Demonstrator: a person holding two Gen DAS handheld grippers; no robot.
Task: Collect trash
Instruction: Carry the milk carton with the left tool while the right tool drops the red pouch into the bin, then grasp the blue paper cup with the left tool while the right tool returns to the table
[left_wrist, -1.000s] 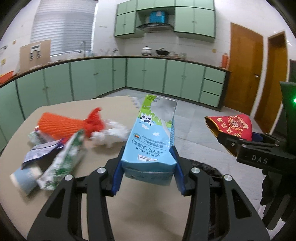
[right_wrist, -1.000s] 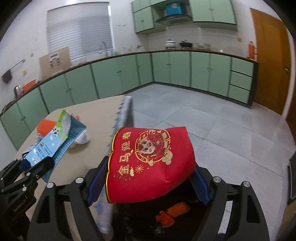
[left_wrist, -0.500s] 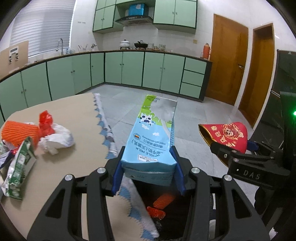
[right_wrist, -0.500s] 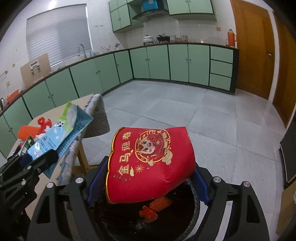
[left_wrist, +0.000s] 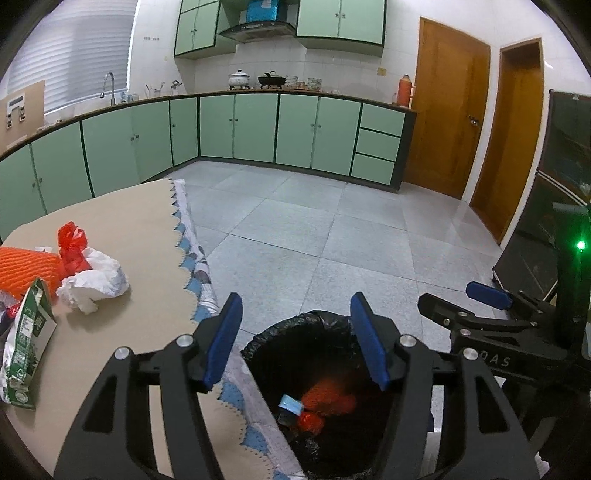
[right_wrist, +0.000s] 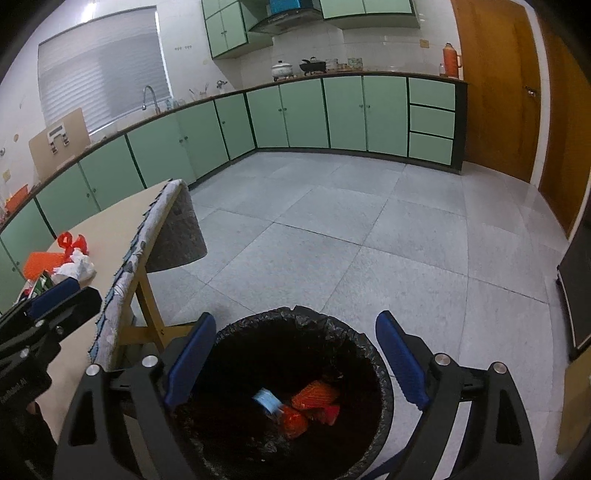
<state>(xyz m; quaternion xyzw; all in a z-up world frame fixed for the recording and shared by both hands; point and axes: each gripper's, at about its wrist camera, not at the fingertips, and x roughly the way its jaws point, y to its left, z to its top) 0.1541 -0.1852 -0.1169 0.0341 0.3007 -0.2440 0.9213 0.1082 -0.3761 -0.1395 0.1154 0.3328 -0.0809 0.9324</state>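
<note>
Worktop (left_wrist: 122, 236) trash was the main risk: the foam net (left_wrist: 22, 266), tissue wad (left_wrist: 96, 284) and green carton (left_wrist: 26, 350) lay crowded, so one grab could drag neighbours off the edge. Both the left gripper (left_wrist: 295, 339) and right gripper (right_wrist: 295, 358) hung wide and empty over the bin (right_wrist: 376, 354), where dropped scraps already lay.

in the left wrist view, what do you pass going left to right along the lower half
green carton → white crumpled bag → left hand-held gripper over the black-lined bin → right hand-held gripper
</note>
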